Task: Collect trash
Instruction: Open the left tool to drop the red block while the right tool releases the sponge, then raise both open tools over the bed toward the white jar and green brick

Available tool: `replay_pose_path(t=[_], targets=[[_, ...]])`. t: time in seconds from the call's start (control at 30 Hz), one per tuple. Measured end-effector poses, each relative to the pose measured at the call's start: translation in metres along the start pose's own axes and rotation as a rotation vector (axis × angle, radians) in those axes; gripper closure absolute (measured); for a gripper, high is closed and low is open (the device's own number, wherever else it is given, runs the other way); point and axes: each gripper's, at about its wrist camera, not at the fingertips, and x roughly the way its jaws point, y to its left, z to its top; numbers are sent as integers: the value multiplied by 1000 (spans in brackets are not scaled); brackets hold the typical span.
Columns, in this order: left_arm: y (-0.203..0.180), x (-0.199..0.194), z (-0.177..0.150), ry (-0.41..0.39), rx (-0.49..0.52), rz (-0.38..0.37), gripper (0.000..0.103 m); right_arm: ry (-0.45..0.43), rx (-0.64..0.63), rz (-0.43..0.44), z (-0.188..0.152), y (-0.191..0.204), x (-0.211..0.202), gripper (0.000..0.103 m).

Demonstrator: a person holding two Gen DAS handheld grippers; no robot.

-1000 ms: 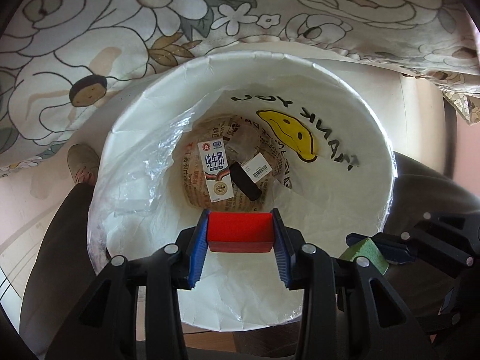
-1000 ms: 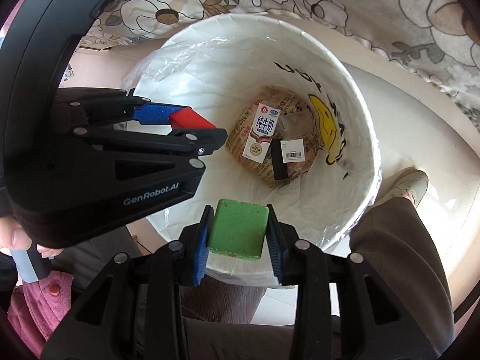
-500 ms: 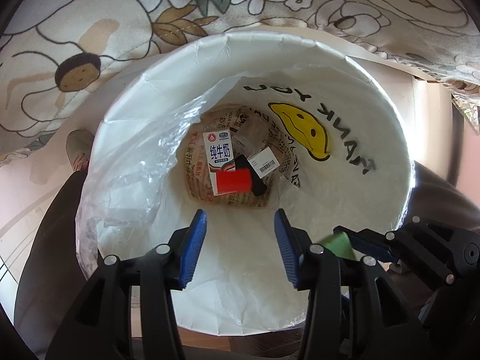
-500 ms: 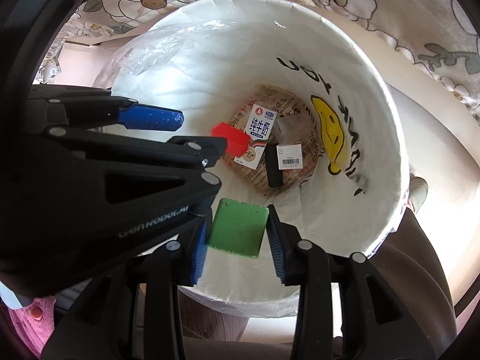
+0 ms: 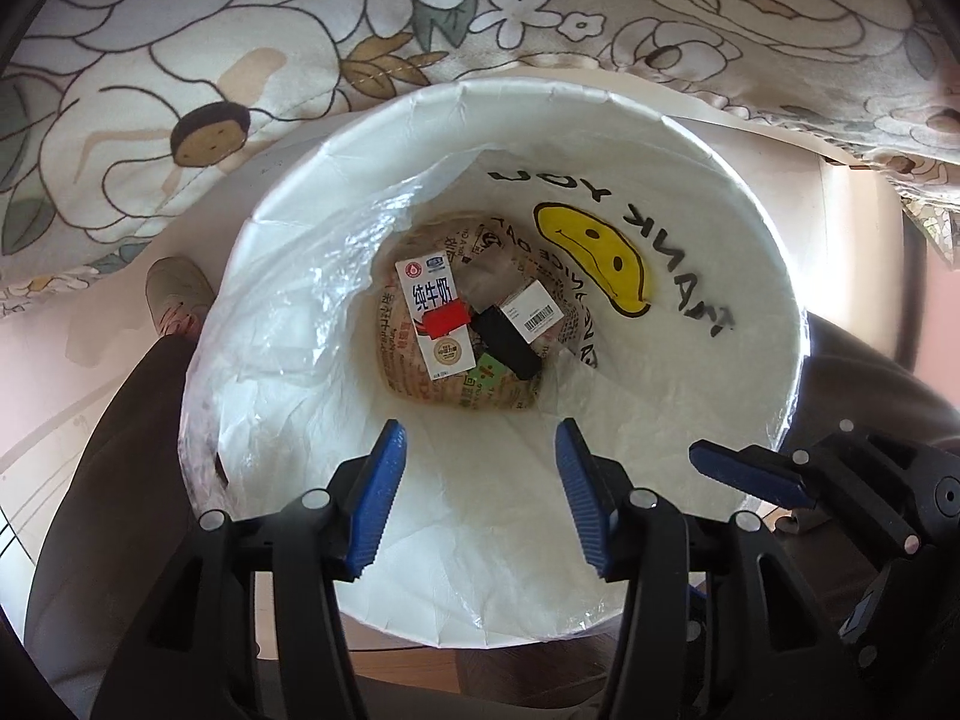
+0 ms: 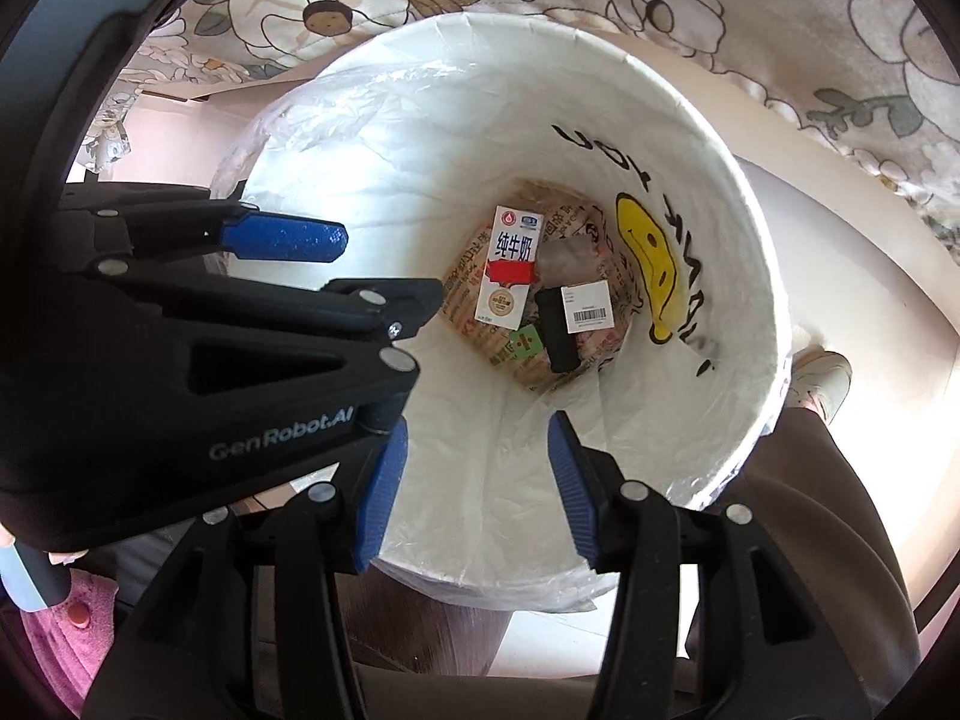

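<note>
One white round paper bin [image 5: 288, 192], lined with a clear plastic bag [image 5: 288, 324] printed with a yellow smiley face [image 5: 594, 264]. At its bottom, left to right: one white milk carton with blue characters [image 5: 433, 317], one small red block [image 5: 445, 319] lying across that carton, one small green block [image 5: 487, 369] just beside the carton's lower end, one black rectangular box with a white barcode label [image 5: 510, 341].

Your left gripper [image 5: 480, 498]: fingers spread apart, nothing between them, hanging over the bin's near rim. Your right gripper [image 6: 477, 486]: jaws opening, fingers parted, nothing between them, also over the bin.

A second ago your left fingers pinched the red block and your right fingers the green one; both blocks now lie in the bin.

One floral cloth [image 5: 180, 30] lies beyond the bin.
</note>
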Motion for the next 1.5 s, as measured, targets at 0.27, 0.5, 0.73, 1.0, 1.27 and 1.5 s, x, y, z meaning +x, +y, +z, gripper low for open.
replay_pose_path(t=[0.27, 0.5, 0.73, 1.0, 1.27, 1.5], targets=[[-11, -44, -25, -84, 56, 17, 49, -88, -41, -27, -27, 7, -50, 53], [-17, -107, -53, -214, 96, 8, 49, -192, -93, -88, -56, 20, -102, 53], [-24, -192, -78, -399, 111, 19, 45, -322, -95, -92, -82, 30, -161, 53], [-32, -282, -90, -608, 154, 52, 29, -480, -97, -100, -85, 46, -228, 44], [-32, -370, -45, -802, 163, 74, 13, -643, -114, -133, -49, 54, -295, 30], [-18, -421, 65, -941, 128, 134, 9, -827, -85, -183, 24, 38, -353, 28]])
